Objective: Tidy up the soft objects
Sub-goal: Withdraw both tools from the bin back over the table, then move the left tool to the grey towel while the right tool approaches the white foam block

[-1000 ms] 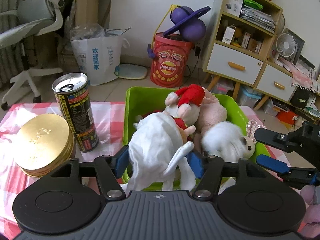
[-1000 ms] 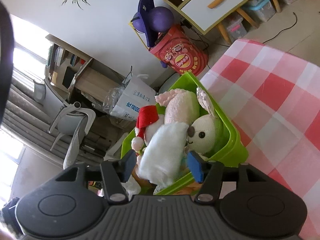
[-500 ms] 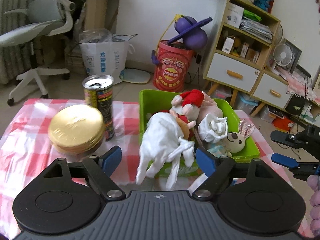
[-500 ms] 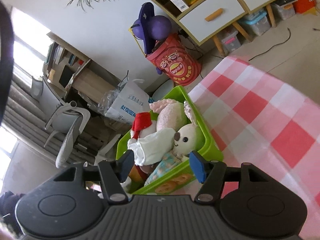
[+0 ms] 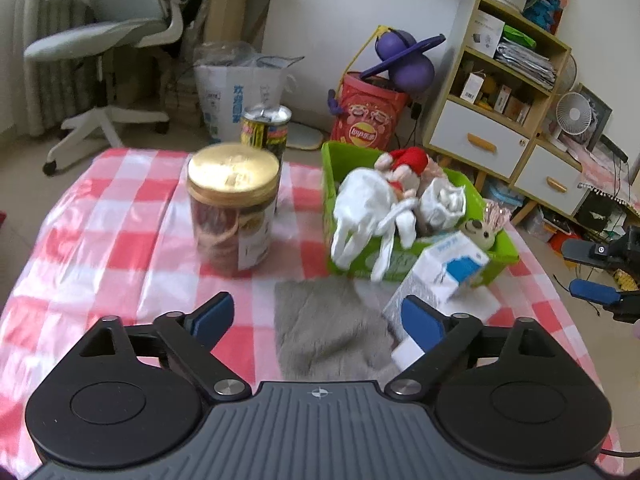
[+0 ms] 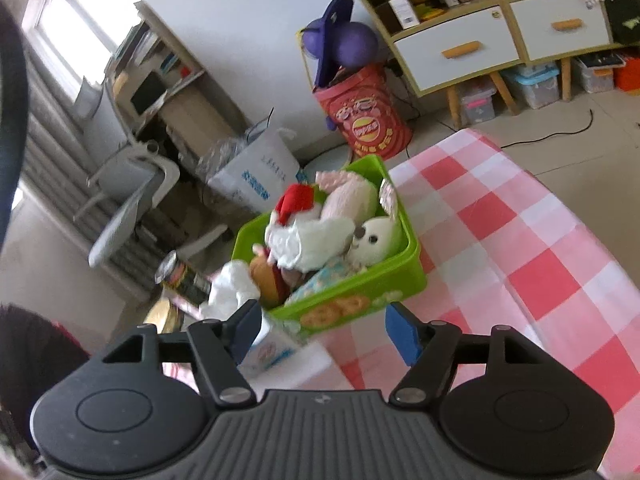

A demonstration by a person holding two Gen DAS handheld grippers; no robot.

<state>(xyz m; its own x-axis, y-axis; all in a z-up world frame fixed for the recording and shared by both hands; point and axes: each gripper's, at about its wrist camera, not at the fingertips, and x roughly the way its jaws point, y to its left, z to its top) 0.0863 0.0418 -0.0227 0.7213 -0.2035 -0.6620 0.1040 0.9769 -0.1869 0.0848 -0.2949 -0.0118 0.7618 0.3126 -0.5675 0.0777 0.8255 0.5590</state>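
A green bin (image 5: 334,160) (image 6: 396,280) on the checked tablecloth holds several soft toys: a red-hatted doll (image 5: 404,160), a white plush (image 6: 376,236) and a pink plush (image 6: 348,200). A white cloth (image 5: 360,212) hangs over the bin's near wall. A grey cloth (image 5: 324,328) lies flat on the table before the bin. My left gripper (image 5: 318,316) is open and empty above the grey cloth. My right gripper (image 6: 322,324) is open and empty, just in front of the bin; it shows at the right edge of the left wrist view (image 5: 588,272).
A gold-lidded jar (image 5: 232,208) and a tall can (image 5: 266,128) stand left of the bin. A white and blue carton (image 5: 444,272) leans by the bin's front. The table (image 5: 100,208) ends near the right gripper. An office chair, bags and a shelf stand beyond.
My left gripper opened, let go of the white cloth over the bin's wall and pulled back. My right gripper also drew back from the bin, open.
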